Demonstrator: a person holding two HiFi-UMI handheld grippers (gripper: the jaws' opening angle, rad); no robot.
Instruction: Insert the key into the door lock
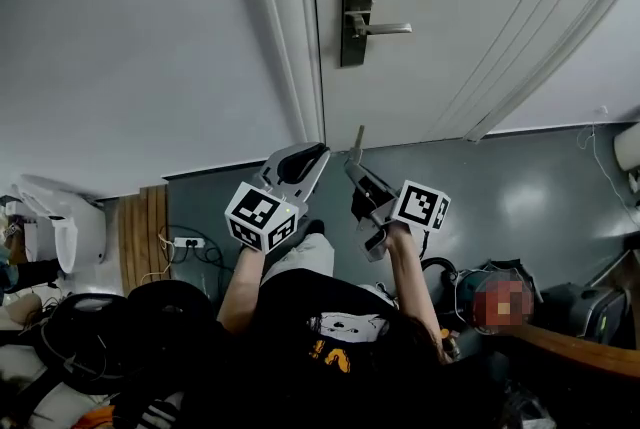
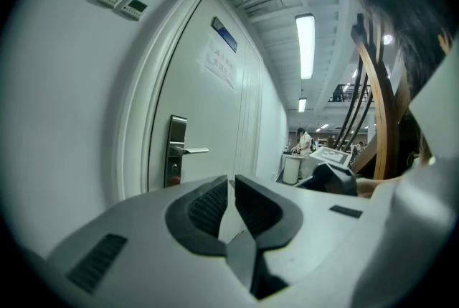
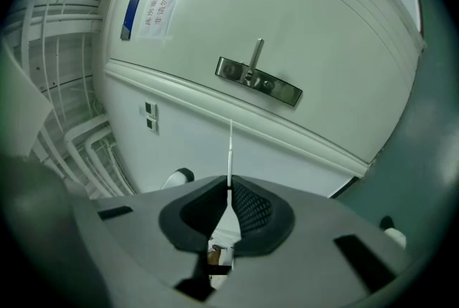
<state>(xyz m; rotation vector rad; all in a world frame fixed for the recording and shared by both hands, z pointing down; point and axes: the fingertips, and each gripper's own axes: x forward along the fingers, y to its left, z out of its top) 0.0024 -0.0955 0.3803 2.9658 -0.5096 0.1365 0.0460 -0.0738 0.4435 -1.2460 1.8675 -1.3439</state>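
The steel lock plate (image 1: pixel 356 20) with its lever handle (image 1: pixel 388 29) sits on the white door (image 1: pixel 470 37), well ahead of both grippers. My right gripper (image 1: pixel 353 163) is shut on the key (image 1: pixel 358 139), whose blade points toward the door below the lock. In the right gripper view the key (image 3: pixel 230 148) shows edge-on as a thin strip past the jaws, and the lock plate (image 3: pixel 258 80) lies some way beyond it. My left gripper (image 1: pixel 316 155) hangs beside the right one, shut with nothing in it (image 2: pixel 232 182). It sees the lock plate (image 2: pixel 174 151) at a distance.
The door frame (image 1: pixel 290 27) and a white wall (image 1: pixel 130 47) stand left of the lock. A paper notice (image 2: pixel 219 62) hangs on the door, and wall panels (image 2: pixel 122 1) are left of the frame. A power strip (image 1: pixel 187 242) and bags (image 1: pixel 500 282) lie on the grey floor.
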